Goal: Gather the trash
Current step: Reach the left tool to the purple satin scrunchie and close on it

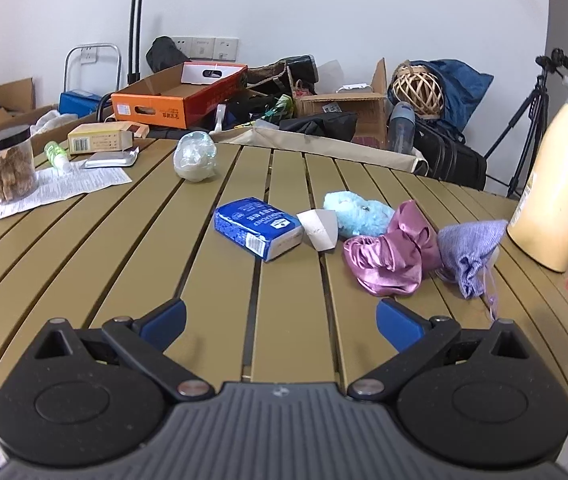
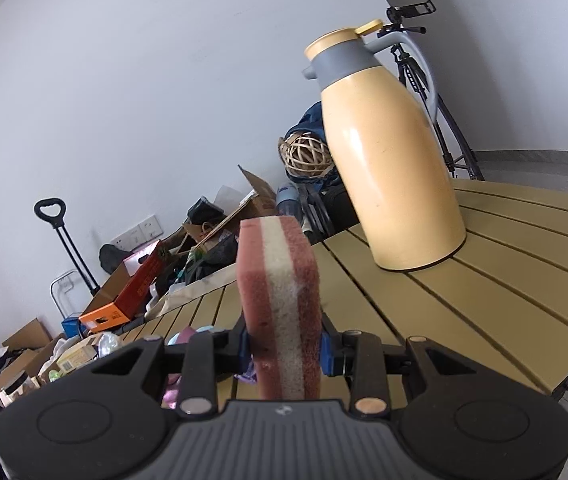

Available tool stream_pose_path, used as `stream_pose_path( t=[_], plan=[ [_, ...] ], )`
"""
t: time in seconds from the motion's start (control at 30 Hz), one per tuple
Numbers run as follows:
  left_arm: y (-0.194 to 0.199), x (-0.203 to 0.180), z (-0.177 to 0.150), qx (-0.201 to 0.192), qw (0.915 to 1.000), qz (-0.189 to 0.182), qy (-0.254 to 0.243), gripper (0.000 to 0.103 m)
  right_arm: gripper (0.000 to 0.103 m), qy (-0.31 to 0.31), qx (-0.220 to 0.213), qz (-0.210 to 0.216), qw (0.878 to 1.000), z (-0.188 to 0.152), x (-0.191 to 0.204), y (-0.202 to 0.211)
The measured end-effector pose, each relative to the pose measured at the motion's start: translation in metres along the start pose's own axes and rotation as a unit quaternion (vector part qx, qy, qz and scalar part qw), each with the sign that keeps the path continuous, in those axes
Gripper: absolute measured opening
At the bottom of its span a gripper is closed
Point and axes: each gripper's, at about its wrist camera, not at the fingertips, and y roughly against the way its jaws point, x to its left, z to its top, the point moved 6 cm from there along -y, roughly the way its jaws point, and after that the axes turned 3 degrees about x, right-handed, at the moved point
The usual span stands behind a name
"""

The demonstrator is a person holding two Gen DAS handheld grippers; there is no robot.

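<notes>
**Sponge clamped on the right, one slatted table of loose items**

One sponge (image 2: 280,304) is gripped upright by the right gripper (image 2: 286,350), its blue pads pressed into both broad faces; three layers are seen, two coarse pink outer ones around a pale foam core. It is held above the table (image 2: 484,280), whose olive slats are smooth and curve toward a rounded edge. One yellow thermos jug (image 2: 392,160) stands on those slats beyond the sponge, glossy, with a grey collar and handle.

The left gripper (image 1: 282,322) is seen spread wide with nothing between its two blue pads, low over the slats. Ahead of it, one blue rectangular tissue pack (image 1: 258,226) in shiny wrapper lies flat. Just beside it one bent scrap of white card (image 1: 321,228) is found, touching one fluffy light-blue plush (image 1: 358,214). One crumpled pink satin cloth (image 1: 392,252) lies against the plush, and one woven lilac drawstring pouch (image 1: 470,252) rests next to the cloth.

Farther back, one crumpled clear plastic bag (image 1: 196,156) sits alone. At the far left are gathered one clear jar (image 1: 10,164) with a black lid and brown contents, one printed paper sheet (image 1: 64,188), one small green bottle (image 1: 55,154), one silver foil packet (image 1: 110,158) and one yellow carton (image 1: 100,138). Beyond the table, cardboard boxes and bags are piled against a white wall.
</notes>
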Motion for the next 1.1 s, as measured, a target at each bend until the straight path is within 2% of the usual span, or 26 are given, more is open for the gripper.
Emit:
stream_pose_path(
  t=[0.3,0.5,0.63,0.8,0.93,1.1],
  plan=[
    [-0.004,-0.052,0.013,-0.012,0.9983,0.001,-0.058,0.103,0.031,-0.026,-0.008,-0.004,1.000,0.006,-0.021,0.004],
    [-0.032,-0.085,0.032,-0.007,0.9949,0.027,-0.097,0.103,0.031,-0.037,-0.019,-0.011,0.999,0.011,-0.029,0.008],
    [-0.058,-0.103,0.038,0.012,0.9905,0.051,-0.127,0.103,0.031,-0.049,-0.019,-0.014,0.999,0.012,-0.037,0.006],
    [-0.086,-0.111,0.037,0.036,0.9860,0.079,-0.142,0.103,0.031,-0.056,-0.020,-0.016,0.998,0.014,-0.043,0.007],
    [-0.105,-0.118,0.034,0.044,0.9783,0.103,-0.174,0.103,0.031,-0.061,-0.023,-0.017,0.998,0.015,-0.047,0.008],
    [-0.117,-0.118,0.031,0.054,0.9788,0.101,-0.170,0.103,0.031,-0.067,-0.026,-0.014,0.997,0.015,-0.048,0.011]
  ],
)
